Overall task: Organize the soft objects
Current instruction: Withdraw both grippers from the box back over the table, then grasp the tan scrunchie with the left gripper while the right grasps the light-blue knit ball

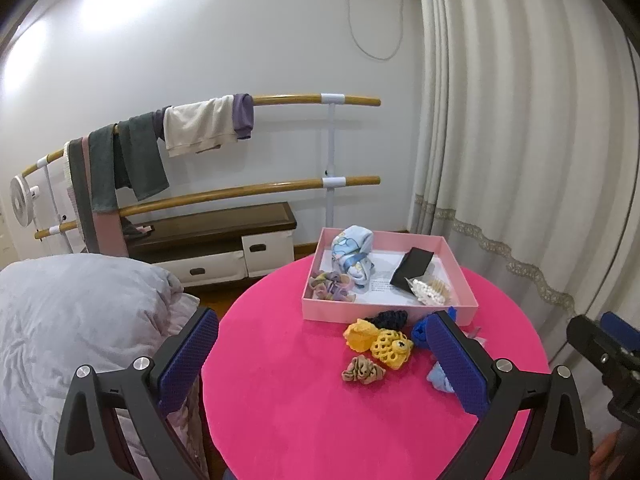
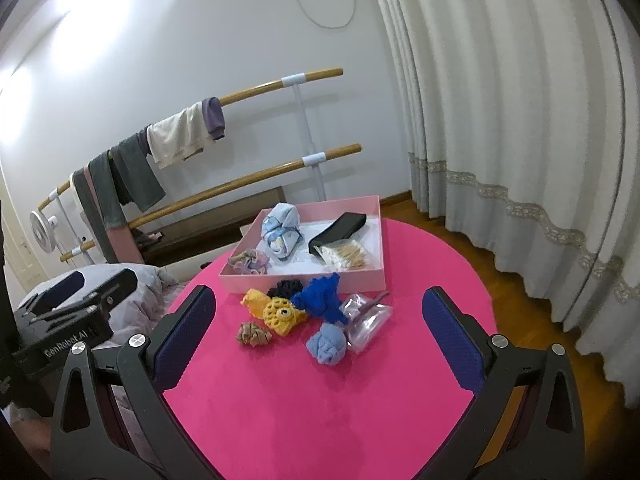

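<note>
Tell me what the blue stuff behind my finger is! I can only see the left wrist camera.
Observer: In the right wrist view it's a dark blue knitted piece lying on the pink table, just in front of the pink box.
Operator: Is that the only blue thing there?
Observer: No. A light blue cloth ball sits on the table too, nearer to you than the knitted piece.
Operator: Is anything else hiding?
Observer: Yes, a clear plastic pouch lies right beside the ball, on its right.
</note>
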Tool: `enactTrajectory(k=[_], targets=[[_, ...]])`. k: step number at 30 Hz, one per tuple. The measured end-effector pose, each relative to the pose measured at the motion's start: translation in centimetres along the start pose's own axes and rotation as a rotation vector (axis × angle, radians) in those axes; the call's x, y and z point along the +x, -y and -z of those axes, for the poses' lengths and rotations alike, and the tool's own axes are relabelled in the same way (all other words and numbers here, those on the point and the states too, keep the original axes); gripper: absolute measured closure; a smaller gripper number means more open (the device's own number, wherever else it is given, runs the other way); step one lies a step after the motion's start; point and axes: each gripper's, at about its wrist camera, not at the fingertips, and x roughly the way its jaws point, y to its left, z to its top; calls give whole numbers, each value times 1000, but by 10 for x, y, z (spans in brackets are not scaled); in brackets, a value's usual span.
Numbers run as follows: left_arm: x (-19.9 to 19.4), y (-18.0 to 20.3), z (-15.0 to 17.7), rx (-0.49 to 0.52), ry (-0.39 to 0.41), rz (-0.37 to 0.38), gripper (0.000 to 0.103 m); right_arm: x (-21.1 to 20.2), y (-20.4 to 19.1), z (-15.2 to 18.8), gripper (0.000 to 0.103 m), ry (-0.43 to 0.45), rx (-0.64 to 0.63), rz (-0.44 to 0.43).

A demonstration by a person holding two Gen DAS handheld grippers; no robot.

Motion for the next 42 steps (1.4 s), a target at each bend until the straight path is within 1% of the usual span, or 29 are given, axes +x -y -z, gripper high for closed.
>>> enactTrajectory(k=[12, 25, 33, 37, 39, 42], targets=[[-27, -10, 5, -17, 9, -20, 0, -12, -5, 2, 0, 12, -19, -15], [-34, -14, 11, -22, 4, -24, 0, -14, -18, -2, 0, 16, -49, -28], [-18, -20, 17, -28, -36, -21, 0, -1, -16, 1, 0, -15, -59, -6], [1, -22, 21, -25, -79, -23, 0, 15, -9, 6, 0, -58, -59, 11], [11, -22, 23, -23, -84, -24, 0, 25, -5, 11, 0, -84, -57, 17], [32, -23, 28, -25, -126, -22, 0, 44, 1, 21, 0, -135, -58, 25]])
